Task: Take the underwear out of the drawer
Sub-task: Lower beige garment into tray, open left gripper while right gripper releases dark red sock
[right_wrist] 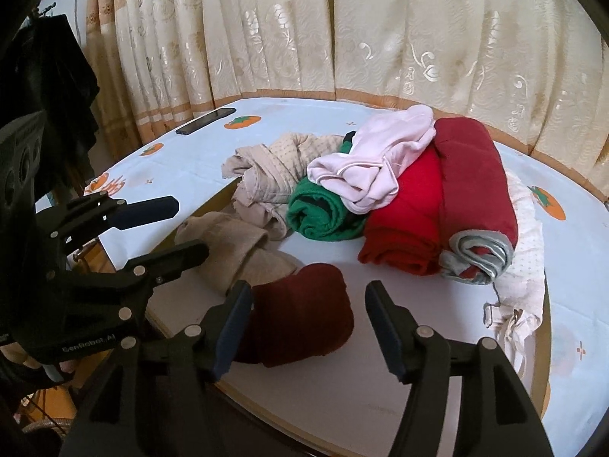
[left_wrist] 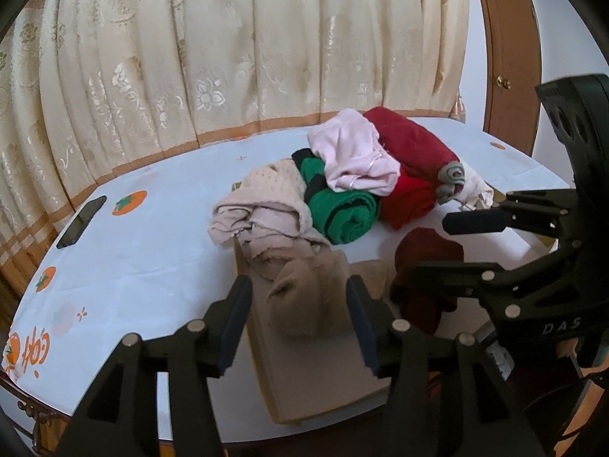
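Hovering low over the near edge of the desk (left_wrist: 125,251), your two grippers each face a different rolled garment in the shallow drawer (left_wrist: 319,381) that lies on the cloth. Your left gripper (left_wrist: 300,323) has its fingers apart with nothing between the pads, and the tan roll (left_wrist: 308,301) lies straight ahead between them, its long axis running away from you along the drawer's left wall. Your right gripper (right_wrist: 308,327) is likewise spread and empty; the dark maroon roll (right_wrist: 300,312) sits just ahead of it, closer to its left finger (right_wrist: 232,327) than to the right one, and its long axis slants away toward the far left.

Each hand is nearer its own piece, so neither needs to cross. The maroon roll is off centre in your right gripper, so you would probably want to shift that hand slightly left before closing.

Beyond both pieces, toward the far edge, the heap of pale pink (right_wrist: 373,160), green (right_wrist: 323,209), red (right_wrist: 407,221) and beige (right_wrist: 266,167) garments rests apart from both sets of fingers. A phone (left_wrist: 82,221) lies at the far left edge of the desk.
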`<action>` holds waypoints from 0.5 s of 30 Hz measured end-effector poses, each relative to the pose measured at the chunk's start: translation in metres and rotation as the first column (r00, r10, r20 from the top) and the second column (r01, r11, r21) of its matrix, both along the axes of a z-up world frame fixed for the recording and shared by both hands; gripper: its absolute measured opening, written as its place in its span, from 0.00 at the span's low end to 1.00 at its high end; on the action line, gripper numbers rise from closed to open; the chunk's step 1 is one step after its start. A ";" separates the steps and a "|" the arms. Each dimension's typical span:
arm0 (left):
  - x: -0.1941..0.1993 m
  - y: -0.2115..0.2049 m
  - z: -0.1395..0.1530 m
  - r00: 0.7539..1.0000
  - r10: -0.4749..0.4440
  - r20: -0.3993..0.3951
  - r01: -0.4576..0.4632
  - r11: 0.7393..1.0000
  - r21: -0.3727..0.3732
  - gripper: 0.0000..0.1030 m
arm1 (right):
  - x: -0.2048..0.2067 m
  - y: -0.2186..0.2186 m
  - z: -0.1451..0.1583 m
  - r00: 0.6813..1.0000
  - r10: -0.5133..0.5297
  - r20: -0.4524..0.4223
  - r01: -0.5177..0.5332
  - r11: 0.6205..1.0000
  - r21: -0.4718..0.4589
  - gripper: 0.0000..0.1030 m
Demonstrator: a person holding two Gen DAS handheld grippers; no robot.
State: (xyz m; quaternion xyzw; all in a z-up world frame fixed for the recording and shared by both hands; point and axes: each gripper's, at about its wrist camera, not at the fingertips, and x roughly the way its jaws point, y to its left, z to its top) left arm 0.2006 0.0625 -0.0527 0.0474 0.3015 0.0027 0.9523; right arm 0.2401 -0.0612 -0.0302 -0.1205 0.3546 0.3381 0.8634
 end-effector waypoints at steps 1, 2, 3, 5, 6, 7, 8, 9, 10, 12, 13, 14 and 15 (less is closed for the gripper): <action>0.000 0.000 0.000 1.000 0.001 -0.001 -0.001 1.000 0.001 0.52 | 0.000 0.000 0.000 1.000 0.000 0.000 0.000 1.000 0.000 0.63; -0.001 0.000 0.000 1.000 0.002 -0.001 -0.002 1.000 0.003 0.55 | -0.001 -0.001 0.000 1.000 -0.001 -0.001 0.001 1.000 0.003 0.63; -0.002 0.000 0.000 1.000 0.002 0.001 -0.002 1.000 0.003 0.57 | -0.001 -0.002 -0.001 1.000 -0.002 -0.002 0.002 1.000 0.004 0.63; -0.003 0.000 0.000 1.000 0.001 0.002 -0.001 1.000 0.004 0.59 | -0.001 -0.004 -0.002 1.000 -0.003 -0.003 0.003 1.000 0.006 0.63; -0.004 -0.001 0.000 1.000 0.003 0.003 -0.003 1.000 0.005 0.59 | -0.002 -0.004 -0.001 1.000 -0.005 -0.004 0.005 1.000 0.008 0.63; -0.005 -0.001 0.000 1.000 -0.001 0.005 0.001 1.000 0.004 0.59 | -0.002 -0.005 -0.001 1.000 -0.006 -0.003 0.006 1.000 0.010 0.63; -0.006 -0.001 0.000 1.000 -0.002 0.005 0.002 1.000 0.003 0.59 | -0.002 -0.006 -0.001 1.000 -0.006 -0.002 0.006 1.000 0.012 0.63; -0.006 -0.001 0.000 1.000 0.000 0.005 0.000 1.000 0.005 0.59 | -0.003 -0.006 0.000 1.000 -0.007 -0.003 0.007 1.000 0.015 0.63; -0.007 -0.001 0.001 1.000 0.003 0.006 -0.003 1.000 0.004 0.59 | -0.003 -0.007 0.001 1.000 -0.007 -0.002 0.007 1.000 0.016 0.63; -0.010 -0.001 0.001 1.000 0.001 0.008 -0.001 1.000 -0.001 0.60 | -0.004 -0.008 0.003 1.000 -0.008 0.004 0.007 1.000 0.021 0.63; -0.011 -0.001 0.001 1.000 0.000 0.010 0.000 1.000 -0.002 0.60 | -0.005 -0.008 0.004 1.000 -0.007 0.005 0.007 1.000 0.026 0.63; -0.013 -0.001 0.001 1.000 -0.001 0.011 0.001 1.000 -0.003 0.60 | -0.007 -0.009 0.006 1.000 -0.005 0.008 0.005 1.000 0.030 0.63; -0.015 -0.002 0.001 1.000 -0.006 0.010 0.006 1.000 -0.003 0.60 | -0.009 -0.010 0.007 1.000 -0.003 0.014 0.003 0.999 0.032 0.63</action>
